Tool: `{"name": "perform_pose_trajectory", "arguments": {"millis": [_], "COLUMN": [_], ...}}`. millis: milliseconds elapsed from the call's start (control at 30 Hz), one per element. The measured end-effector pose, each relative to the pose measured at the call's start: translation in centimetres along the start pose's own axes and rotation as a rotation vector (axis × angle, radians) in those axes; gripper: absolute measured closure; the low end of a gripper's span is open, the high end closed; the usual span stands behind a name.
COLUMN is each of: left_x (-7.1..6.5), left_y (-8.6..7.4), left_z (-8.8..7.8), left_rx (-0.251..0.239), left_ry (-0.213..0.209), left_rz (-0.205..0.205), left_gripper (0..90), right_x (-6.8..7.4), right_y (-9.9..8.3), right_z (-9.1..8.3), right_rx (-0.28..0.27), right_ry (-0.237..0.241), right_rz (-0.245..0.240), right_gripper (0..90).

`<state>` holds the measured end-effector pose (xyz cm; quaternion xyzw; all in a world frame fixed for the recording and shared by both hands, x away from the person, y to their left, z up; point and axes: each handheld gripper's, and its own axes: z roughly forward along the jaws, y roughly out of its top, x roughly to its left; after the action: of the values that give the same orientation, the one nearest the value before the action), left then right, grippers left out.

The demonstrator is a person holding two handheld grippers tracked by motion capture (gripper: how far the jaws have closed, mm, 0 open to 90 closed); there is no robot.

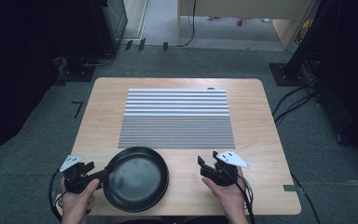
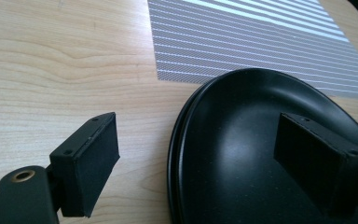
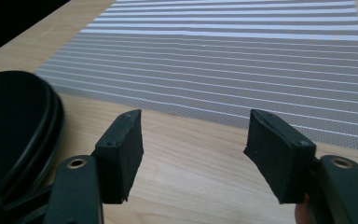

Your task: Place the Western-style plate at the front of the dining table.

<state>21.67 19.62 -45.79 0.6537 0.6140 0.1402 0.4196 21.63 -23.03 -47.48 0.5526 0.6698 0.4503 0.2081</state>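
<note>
A black frying pan sits at the front left of the wooden table. My left gripper is at the pan's left side, where the handle points. In the left gripper view its jaws stand apart across the pan's rim, one pad over bare wood and the other over the pan's inside. Neither pad presses on the pan. My right gripper hovers over bare wood to the right of the pan. It is open with nothing between its pads, and the pan lies off to its left.
A grey and white striped mat covers the middle of the table, just beyond the pan and both grippers. The table's front edge is close under the hands. Cables and dark stands lie on the carpeted floor around the table.
</note>
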Motion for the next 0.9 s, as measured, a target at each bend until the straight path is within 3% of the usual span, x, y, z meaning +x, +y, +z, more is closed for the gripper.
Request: {"name": "perform_pose_trajectory", "arguments": {"millis": [633, 733, 833, 900], "left_x": [-0.7, -0.8, -0.6, -0.6], "left_y": [0.0, 0.0, 0.1, 0.1], "left_z": [-0.3, -0.6, -0.9, -0.9], "left_rx": [0.011, -0.013, -0.029, -0.032], "left_ry": [-0.026, -0.019, -0.036, -0.043], "left_rz": [0.029, 0.043, 0.037, 0.035], "left_gripper": [14.9, 27.7, 34.4, 37.5], "right_x": [5.4, 6.2, 7.2, 7.9], "right_y": [0.6, 0.5, 0.5, 0.6], "right_z": [1.5, 2.0, 2.5, 2.7], "right_rx": [-0.018, -0.003, -0.014, -0.023], "right_ry": [0.131, 0.136, 0.138, 0.139], "right_rz": [-0.014, -0.008, 0.027, 0.023], "right_gripper": [52.7, 53.9, 54.9, 55.4]}}
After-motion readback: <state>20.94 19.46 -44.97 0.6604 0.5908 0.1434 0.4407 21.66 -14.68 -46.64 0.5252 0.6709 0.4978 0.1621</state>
